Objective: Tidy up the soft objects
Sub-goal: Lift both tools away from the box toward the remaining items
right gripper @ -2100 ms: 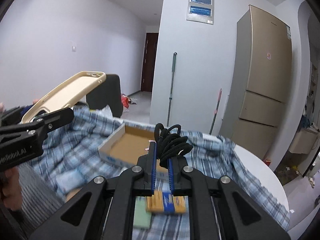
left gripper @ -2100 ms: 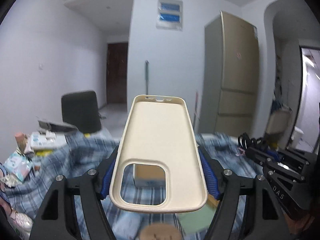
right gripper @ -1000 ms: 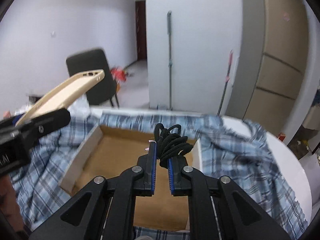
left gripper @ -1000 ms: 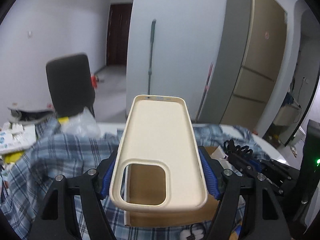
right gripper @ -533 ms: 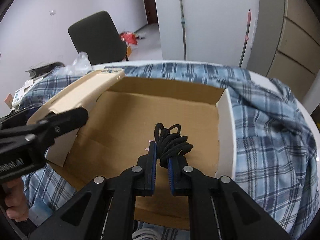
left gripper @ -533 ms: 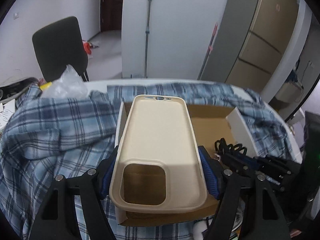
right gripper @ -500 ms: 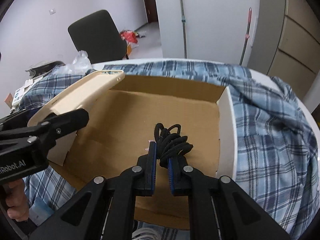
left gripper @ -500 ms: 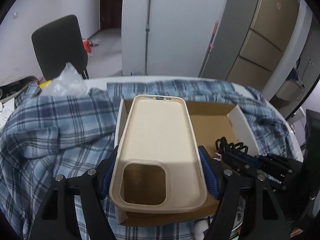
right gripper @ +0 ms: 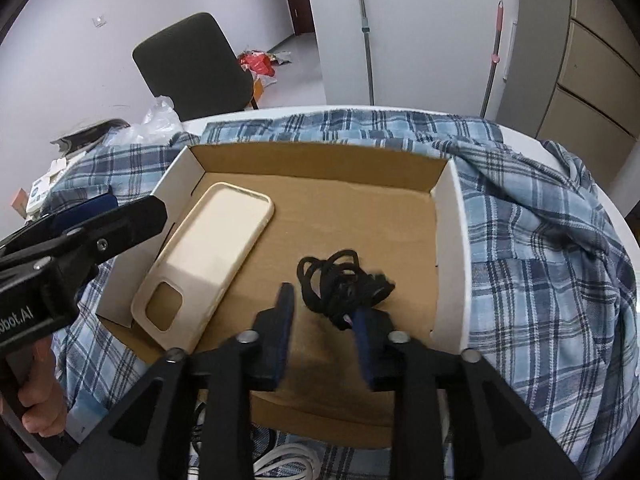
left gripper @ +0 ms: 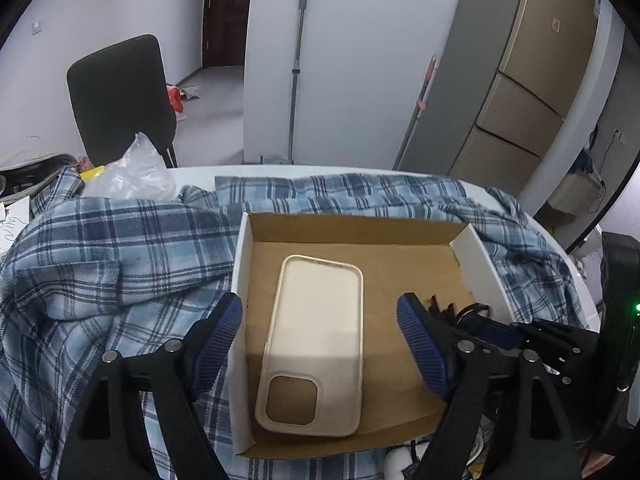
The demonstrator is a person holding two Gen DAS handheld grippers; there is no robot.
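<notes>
Change since earlier: both tools came down over the cardboard box (left gripper: 352, 228); phone case (left gripper: 316, 344) and black hair ties (right gripper: 344, 284), once clamped, now lie released inside it.
Left tool (left gripper: 320, 344): jaws have just been opening, now wide apart; blue pads clear of the case, which lies flat below and between them.
Right tool (right gripper: 324, 320): jaws have just been opening, now parted; ties lie between the tips; contact with the right pad cannot be told.
Phone case: cream, on box floor, left side, camera cutout nearest.
Hair ties: tangled heap, right side of box, apart from case.
Box: on plaid cloth (right gripper: 540, 240) over tabletop (left gripper: 192, 172).
</notes>
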